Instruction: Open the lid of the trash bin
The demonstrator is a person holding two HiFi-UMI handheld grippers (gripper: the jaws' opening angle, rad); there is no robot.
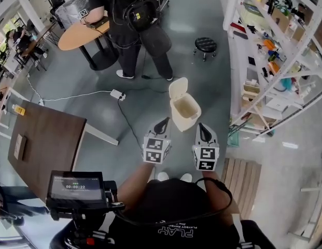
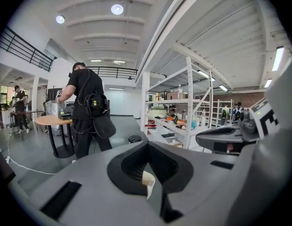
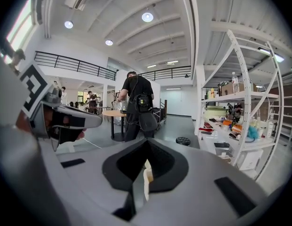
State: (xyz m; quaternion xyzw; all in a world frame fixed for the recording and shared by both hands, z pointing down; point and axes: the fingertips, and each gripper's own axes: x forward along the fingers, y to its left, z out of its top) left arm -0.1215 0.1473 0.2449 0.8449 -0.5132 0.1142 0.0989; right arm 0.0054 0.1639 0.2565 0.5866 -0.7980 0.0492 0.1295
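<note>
Jaws pressed together, empty, on left gripper [image 1: 162, 123] and right gripper [image 1: 203, 129]; both held side by side near trash bin [image 1: 184, 114].

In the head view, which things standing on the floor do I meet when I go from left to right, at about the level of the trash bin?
dark wooden table → white power strip → trash bin, lid open → white shelf rack

The glossy grey concrete floor [image 1: 192, 19] carries a cream plastic trash bin [image 1: 184, 113] at centre, its lid [image 1: 178, 87] raised. A round black stool [image 1: 205, 45] stands farther off, a white power strip [image 1: 117, 94] lies left, and a slatted wooden pallet [image 1: 242, 178] lies near right.
</note>
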